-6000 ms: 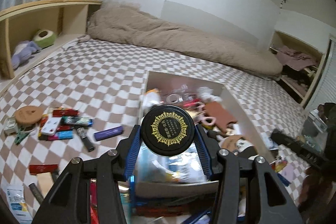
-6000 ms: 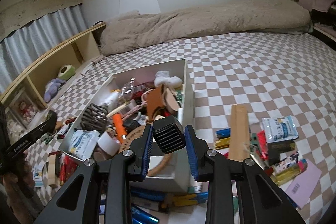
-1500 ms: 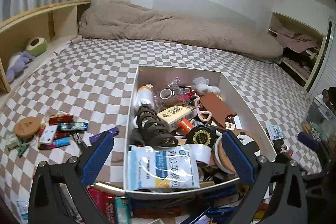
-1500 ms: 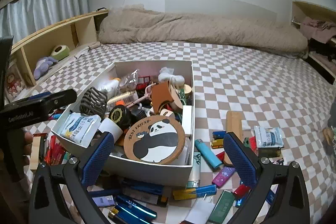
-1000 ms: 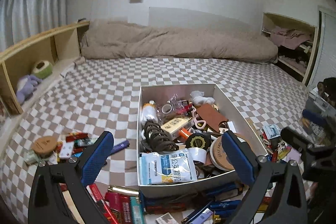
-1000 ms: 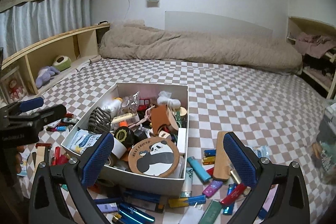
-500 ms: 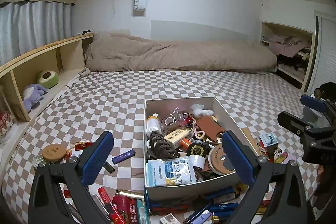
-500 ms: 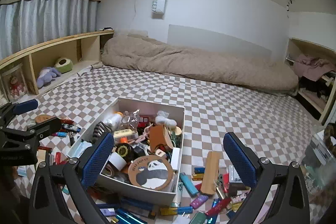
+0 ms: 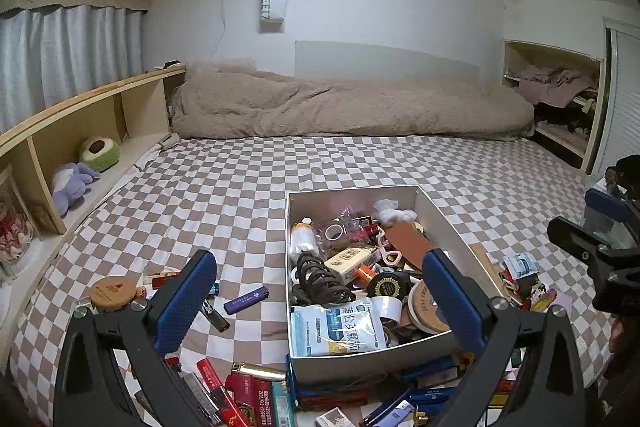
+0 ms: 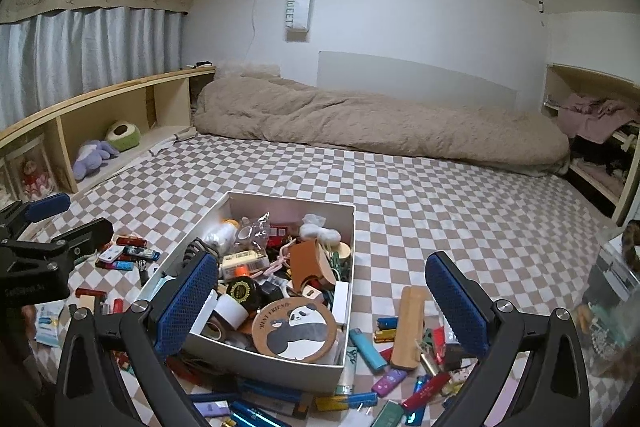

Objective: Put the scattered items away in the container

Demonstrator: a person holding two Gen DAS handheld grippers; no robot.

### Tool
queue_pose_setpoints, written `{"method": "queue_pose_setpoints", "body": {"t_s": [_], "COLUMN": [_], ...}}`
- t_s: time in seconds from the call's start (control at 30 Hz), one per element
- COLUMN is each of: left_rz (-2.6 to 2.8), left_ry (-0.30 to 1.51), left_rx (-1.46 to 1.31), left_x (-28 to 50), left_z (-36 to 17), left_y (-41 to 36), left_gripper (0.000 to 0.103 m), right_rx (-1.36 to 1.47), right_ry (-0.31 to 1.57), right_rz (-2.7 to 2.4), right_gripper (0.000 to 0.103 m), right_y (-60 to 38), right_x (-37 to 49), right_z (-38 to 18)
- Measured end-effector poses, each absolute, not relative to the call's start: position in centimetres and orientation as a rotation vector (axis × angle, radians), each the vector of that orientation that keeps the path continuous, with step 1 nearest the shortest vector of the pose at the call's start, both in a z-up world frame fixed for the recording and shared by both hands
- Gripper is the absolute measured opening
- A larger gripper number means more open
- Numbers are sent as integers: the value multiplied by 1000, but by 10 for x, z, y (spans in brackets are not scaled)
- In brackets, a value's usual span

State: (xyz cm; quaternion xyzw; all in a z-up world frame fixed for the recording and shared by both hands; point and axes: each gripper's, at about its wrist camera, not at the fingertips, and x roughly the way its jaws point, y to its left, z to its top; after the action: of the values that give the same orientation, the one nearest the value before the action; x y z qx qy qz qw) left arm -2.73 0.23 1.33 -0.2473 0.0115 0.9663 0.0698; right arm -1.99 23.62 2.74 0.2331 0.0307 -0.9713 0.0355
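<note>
The left tool (image 9: 318, 293) and right tool (image 10: 320, 297) both hang spread wide and empty above the full white rectangular cardboard box (image 9: 450, 231) on the checked bed (image 10: 420, 195). Lighters (image 10: 366, 347), I think, lie scattered near its front and sides.

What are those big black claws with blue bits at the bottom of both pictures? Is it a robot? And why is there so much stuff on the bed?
No robot here. A person holds two grabbing tools, one in each hand, and each tool has a camera looking out along its two fingers. So one picture is from the left gripper, the other from the right gripper. Both are wide open and hold nothing. The blue bits are grippy pads. On the checked bed cover stands a white box full of small things, such as a panda coaster. Lighters and packets lie scattered around it, waiting to go in.
</note>
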Motion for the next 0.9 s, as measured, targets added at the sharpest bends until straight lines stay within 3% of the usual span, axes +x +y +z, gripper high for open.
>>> {"method": "queue_pose_setpoints", "body": {"t_s": [0.9], "left_rz": [2872], "left_ry": [46], "left_rx": [-751], "left_x": [-28], "left_z": [11], "left_y": [8], "left_gripper": [103], "right_rx": [734], "right_ry": [75], "right_rz": [-2985], "right_gripper": [103], "right_y": [239], "right_x": [-20], "right_z": [24]}}
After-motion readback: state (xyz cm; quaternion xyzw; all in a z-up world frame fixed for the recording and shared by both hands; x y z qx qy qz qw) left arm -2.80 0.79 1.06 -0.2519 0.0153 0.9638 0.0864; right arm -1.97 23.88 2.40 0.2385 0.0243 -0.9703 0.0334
